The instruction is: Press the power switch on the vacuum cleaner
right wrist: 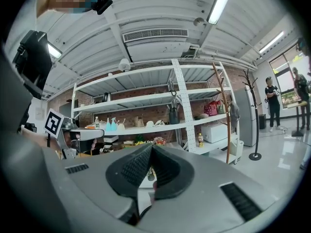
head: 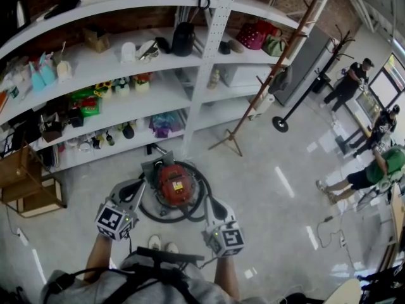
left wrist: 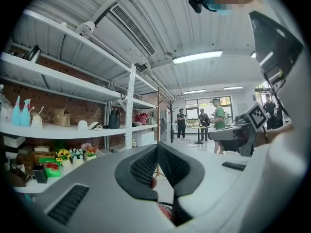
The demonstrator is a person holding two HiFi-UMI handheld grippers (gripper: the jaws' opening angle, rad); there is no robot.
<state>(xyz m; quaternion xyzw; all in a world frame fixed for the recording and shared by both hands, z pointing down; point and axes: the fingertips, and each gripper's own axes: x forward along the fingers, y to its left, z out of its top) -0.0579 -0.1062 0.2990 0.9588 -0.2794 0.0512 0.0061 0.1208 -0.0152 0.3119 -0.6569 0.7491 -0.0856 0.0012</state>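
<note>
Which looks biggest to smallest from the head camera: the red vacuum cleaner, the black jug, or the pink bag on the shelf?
1. The red vacuum cleaner: largest, though it is also nearest the camera.
2 and 3. The pink bag and the black jug: about alike, too close to rank.

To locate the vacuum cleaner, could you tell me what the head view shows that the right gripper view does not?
Only the head view shows the whole red vacuum cleaner on the floor. Only the right gripper view shows the ceiling lamp and the right gripper's shut, empty jaws. Both show the white shelves and the coat stand.
</note>
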